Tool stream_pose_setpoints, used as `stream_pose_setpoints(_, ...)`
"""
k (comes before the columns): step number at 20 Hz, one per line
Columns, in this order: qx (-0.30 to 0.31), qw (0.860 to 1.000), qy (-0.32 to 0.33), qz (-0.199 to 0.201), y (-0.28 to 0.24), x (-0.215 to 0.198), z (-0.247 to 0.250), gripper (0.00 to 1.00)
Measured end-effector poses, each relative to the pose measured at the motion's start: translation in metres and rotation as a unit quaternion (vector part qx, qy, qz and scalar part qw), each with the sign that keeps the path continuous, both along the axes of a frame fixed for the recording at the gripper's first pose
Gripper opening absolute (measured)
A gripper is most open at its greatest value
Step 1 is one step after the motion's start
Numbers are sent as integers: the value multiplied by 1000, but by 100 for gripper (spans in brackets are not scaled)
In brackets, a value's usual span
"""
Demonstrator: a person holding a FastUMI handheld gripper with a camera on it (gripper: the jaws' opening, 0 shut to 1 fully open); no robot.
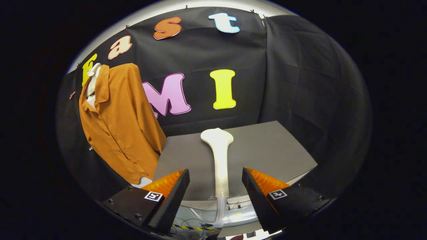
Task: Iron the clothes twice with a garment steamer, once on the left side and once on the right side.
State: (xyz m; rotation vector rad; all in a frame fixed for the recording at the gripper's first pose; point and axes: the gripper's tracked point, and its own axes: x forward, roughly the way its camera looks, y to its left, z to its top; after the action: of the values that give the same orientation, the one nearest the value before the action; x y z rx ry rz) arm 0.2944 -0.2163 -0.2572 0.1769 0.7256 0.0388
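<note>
Steamer wand of white plastic [220,160] lay on the grey table top [267,146] between the fingers of the gripper [216,181], which stood wide apart and held nothing. Beyond, the orange shirt [120,123] hung on a white form before black cloth walls.

Dim booth lit from above; sharp focus centrally, strong fisheye bending toward the edges.
</note>
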Motion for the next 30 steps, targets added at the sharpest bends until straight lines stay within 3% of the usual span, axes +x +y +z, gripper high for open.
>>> stream_pose_setpoints(5, 37, 995, 93, 11, 4, 16, -61, 99)
stream_pose_setpoints(7, 34, 993, 113, 14, 2, 20, -78, 94)
stream_pose_setpoints(12, 29, 988, 152, 27, 8, 20, -109, 69)
stream_pose_setpoints(15, 18, 989, 145, 28, 9, 24, -107, 59)
stream_pose_setpoints(20, 23, 996, 67, 60, 13, 31, -101, 26)
stream_pose_setpoints(26, -23, 1000, -2, 16, 3, 13, -70, 26)
stream_pose_setpoints(30, -15, 999, -51, -7, 11, -3, -30, 26)
